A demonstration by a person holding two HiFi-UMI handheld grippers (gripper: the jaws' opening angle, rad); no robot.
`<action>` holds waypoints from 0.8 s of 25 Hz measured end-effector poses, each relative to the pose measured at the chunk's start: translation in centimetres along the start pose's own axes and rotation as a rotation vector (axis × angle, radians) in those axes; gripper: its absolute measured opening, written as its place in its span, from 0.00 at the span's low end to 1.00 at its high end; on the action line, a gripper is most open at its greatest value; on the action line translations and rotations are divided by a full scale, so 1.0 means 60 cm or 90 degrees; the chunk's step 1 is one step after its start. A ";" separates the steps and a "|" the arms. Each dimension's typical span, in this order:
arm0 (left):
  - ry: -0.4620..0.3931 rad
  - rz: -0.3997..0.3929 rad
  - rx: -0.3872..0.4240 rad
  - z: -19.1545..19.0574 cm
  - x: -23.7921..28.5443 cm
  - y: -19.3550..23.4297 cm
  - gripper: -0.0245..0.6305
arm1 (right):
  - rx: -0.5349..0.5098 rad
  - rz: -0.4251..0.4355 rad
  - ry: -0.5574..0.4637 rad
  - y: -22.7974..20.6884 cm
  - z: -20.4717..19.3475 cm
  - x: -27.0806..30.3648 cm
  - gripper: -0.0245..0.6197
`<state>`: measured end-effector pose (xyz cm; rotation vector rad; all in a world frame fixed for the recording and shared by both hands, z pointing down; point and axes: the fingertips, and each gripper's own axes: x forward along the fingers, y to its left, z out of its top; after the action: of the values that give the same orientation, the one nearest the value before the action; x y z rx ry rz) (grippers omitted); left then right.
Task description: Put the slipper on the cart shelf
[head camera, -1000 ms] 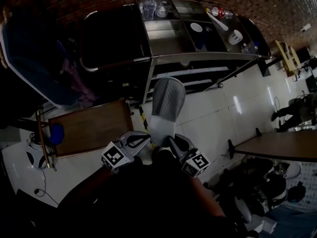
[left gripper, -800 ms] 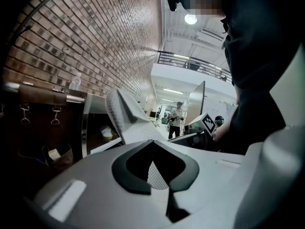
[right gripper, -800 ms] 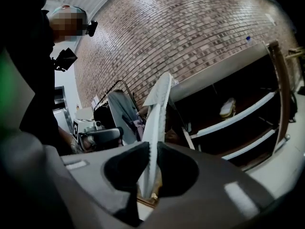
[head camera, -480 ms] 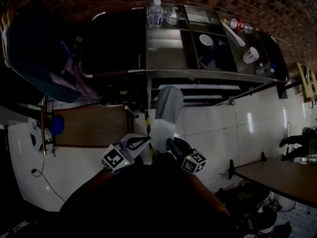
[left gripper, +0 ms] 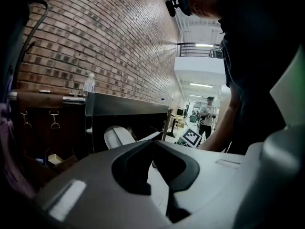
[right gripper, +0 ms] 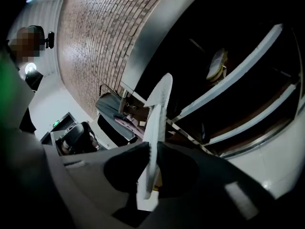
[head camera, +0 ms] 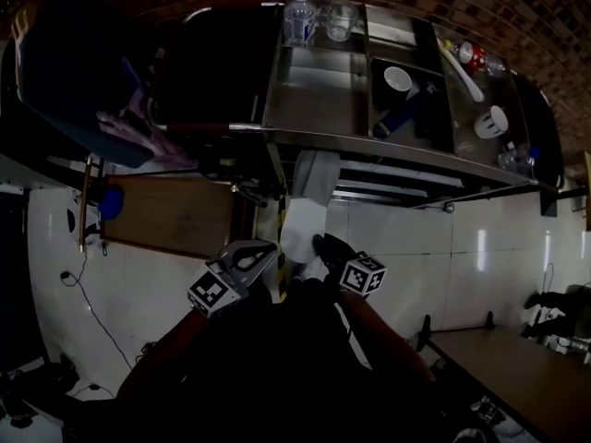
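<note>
A grey-and-white slipper is held up by its heel in my right gripper, which is shut on it. Its toe reaches under the top edge of the steel cart, at the lower shelves. In the right gripper view the slipper's sole stands edge-on between the jaws of the right gripper, pointing at the dark shelf rails. My left gripper is just left of the slipper, shut and holding nothing. In the left gripper view, past the left gripper, the slipper hangs before the cart.
On the cart top stand a water bottle, a glass, a white cup and other ware. A blue bag hangs at the left and a brown board lies below it. A table is lower right.
Both grippers and the slipper have moved toward the cart and lower. The slipper's toe, formerly in front of the cart's edge, now sits under it at the lower shelves.
</note>
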<state>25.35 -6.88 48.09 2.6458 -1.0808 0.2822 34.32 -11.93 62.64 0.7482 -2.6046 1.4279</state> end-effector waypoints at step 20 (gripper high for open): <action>-0.008 -0.020 0.018 0.001 0.037 0.065 0.04 | -0.017 -0.042 0.038 -0.109 0.112 0.149 0.12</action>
<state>24.15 -11.03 49.29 2.6901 -1.0453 0.2777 30.51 -23.67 66.54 0.7692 -2.5247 1.3726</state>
